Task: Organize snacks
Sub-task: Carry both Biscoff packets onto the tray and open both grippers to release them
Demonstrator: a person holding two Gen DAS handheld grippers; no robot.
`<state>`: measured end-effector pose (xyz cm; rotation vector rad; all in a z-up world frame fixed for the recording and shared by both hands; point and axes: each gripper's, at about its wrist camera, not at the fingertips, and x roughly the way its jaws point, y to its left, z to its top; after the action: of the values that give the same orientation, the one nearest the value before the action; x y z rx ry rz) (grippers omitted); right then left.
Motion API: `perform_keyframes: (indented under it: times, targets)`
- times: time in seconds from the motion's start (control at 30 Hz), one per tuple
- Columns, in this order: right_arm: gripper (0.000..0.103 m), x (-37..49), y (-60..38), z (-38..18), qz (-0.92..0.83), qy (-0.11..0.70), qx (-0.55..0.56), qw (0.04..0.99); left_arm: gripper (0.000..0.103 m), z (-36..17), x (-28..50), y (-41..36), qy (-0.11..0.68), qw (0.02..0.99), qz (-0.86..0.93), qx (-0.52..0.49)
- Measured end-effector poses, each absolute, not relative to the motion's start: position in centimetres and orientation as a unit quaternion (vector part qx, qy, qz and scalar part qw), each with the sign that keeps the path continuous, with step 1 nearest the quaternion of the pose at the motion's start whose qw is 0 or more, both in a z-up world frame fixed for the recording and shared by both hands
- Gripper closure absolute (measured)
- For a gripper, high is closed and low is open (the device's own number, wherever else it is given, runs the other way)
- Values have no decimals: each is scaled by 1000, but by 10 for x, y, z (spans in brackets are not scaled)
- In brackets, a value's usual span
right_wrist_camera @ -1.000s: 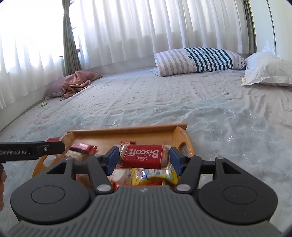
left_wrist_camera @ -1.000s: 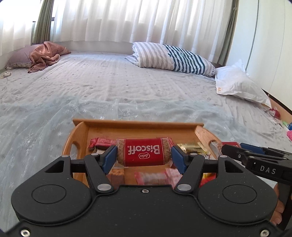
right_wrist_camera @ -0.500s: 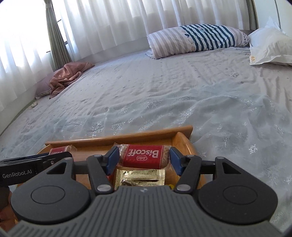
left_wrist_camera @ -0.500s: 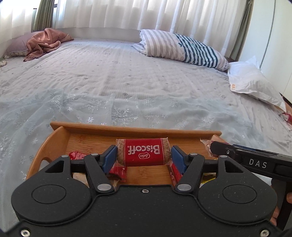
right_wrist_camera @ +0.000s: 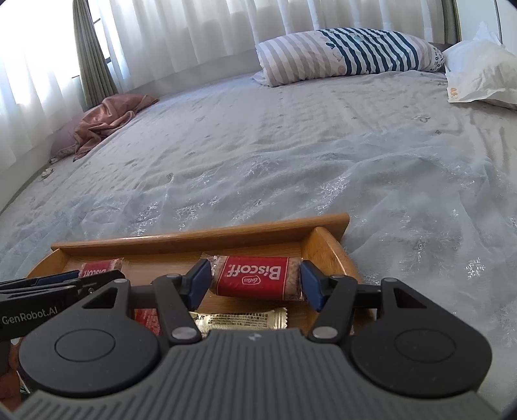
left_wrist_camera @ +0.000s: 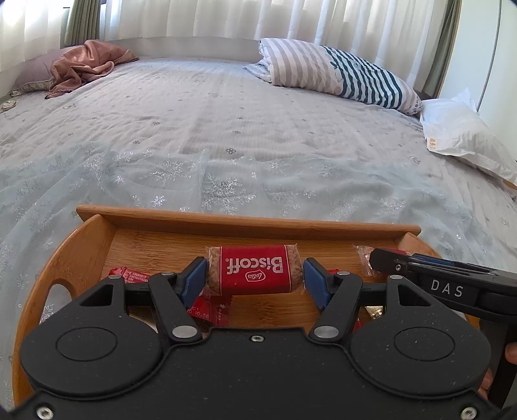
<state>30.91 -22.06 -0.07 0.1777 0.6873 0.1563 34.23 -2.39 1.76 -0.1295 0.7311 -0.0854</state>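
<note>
A Biscoff biscuit pack [left_wrist_camera: 255, 269] is held in the left tool [left_wrist_camera: 255, 278], its blue pads pressed on the two short ends of the wrapper. A second Biscoff pack [right_wrist_camera: 257, 278] is gripped the same way by the right tool [right_wrist_camera: 255, 279]. Both tools are set at a middle width, closed on their packs, and both packs are seen in the lower centre of the frames, above the far part of a wooden tray [left_wrist_camera: 245, 221].

The step in hand is judged to be the placing of the two packs in the tray, near its back rim. For the next move, each pack would need to be lowered until it rests on the tray floor, and only then the pads should be eased apart. Care is called for at the tray's right end wall [right_wrist_camera: 326, 252], which is close to the right pack.

Other snacks are already lying in the tray: a small red packet [left_wrist_camera: 127, 274] at the lower left and a pale gold bar [right_wrist_camera: 239, 320] under the right tool.

The tray is placed on a bed [left_wrist_camera: 226, 129] covered with a light sheet. A striped pillow [left_wrist_camera: 339, 72] is seen at the upper right, a pink cloth [left_wrist_camera: 84, 66] at the upper left, and white curtains [right_wrist_camera: 181, 29] along the back.
</note>
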Motion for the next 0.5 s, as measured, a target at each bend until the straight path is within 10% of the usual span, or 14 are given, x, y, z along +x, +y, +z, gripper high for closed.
perform_keyframes:
  times: [0.5]
  targets:
    - [24,305,-224,6,105,322,114,934,13,25,341,-27,348,936,-24,-49]
